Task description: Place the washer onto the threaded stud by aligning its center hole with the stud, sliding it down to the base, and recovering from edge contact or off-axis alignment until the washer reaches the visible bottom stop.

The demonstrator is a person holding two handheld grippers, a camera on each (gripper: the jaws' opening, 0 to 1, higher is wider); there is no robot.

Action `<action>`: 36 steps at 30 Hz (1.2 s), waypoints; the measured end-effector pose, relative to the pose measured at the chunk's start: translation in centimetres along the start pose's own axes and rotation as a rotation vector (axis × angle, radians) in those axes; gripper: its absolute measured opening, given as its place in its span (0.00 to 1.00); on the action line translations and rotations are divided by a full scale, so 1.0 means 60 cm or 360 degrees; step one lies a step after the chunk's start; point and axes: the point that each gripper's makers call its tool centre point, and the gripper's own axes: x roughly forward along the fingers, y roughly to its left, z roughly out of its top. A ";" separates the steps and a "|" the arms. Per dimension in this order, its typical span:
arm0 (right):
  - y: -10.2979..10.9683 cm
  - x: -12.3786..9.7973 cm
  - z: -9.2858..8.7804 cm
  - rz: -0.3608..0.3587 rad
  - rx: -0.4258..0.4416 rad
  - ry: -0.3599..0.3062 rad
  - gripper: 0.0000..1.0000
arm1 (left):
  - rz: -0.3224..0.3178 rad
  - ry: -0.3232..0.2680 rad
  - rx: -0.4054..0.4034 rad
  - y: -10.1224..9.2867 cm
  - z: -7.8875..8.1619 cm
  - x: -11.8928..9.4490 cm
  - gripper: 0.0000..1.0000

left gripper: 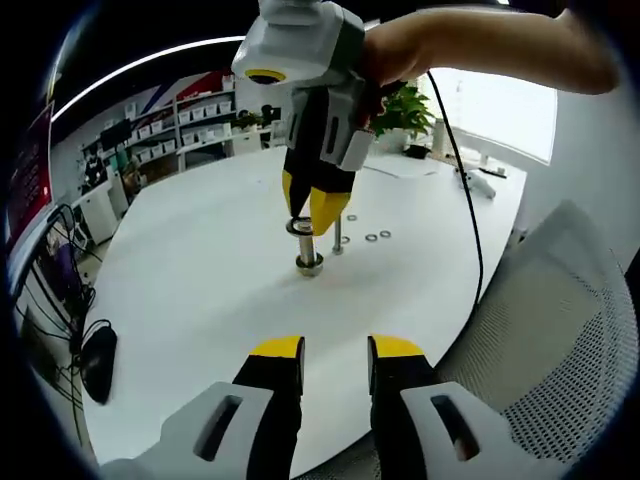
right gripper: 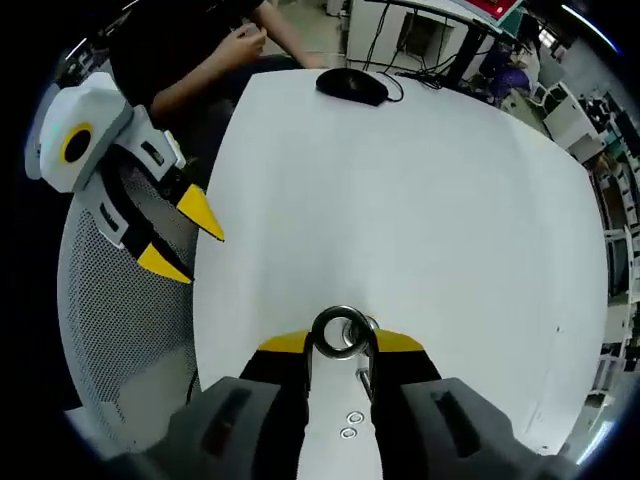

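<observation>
In the left gripper view my right gripper [left gripper: 308, 216] comes down from above, shut on a steel washer [left gripper: 299, 227]. The washer sits level at the top of a threaded stud [left gripper: 306, 248] that stands on a nut base on the white table [left gripper: 200, 270]. I cannot tell whether the hole is over the stud's tip. In the right gripper view the washer [right gripper: 340, 354] lies between the yellow tips of the right gripper [right gripper: 341, 342]. My left gripper [left gripper: 337, 348] is open at the table's near edge, well short of the stud, and it also appears off the table's side [right gripper: 182, 238].
A second stud [left gripper: 338, 238] and loose washers [left gripper: 372, 237] lie just right of the first. A mesh chair [left gripper: 560, 330] stands by the table's edge. A black mouse [right gripper: 352, 85] rests at the far side, where a person [right gripper: 200, 50] is. A cable [left gripper: 466, 200] trails across.
</observation>
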 end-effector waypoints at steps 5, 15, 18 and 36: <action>-0.013 -0.003 -0.010 -0.0040 -0.0004 0.0038 0.23 | 0.0001 0.0000 -0.0001 0.000 0.000 0.000 0.23; -0.031 0.011 -0.024 -0.0067 -0.0002 0.0103 0.23 | 0.0011 -0.0017 -0.0007 0.002 0.002 -0.001 0.23; -0.033 0.016 -0.028 -0.0054 0.0013 0.0122 0.23 | 0.0012 -0.0021 -0.0010 0.003 0.003 -0.001 0.23; -0.037 0.039 -0.032 -0.0016 0.0036 0.0164 0.23 | 0.0013 -0.0022 -0.0014 0.003 0.003 -0.001 0.23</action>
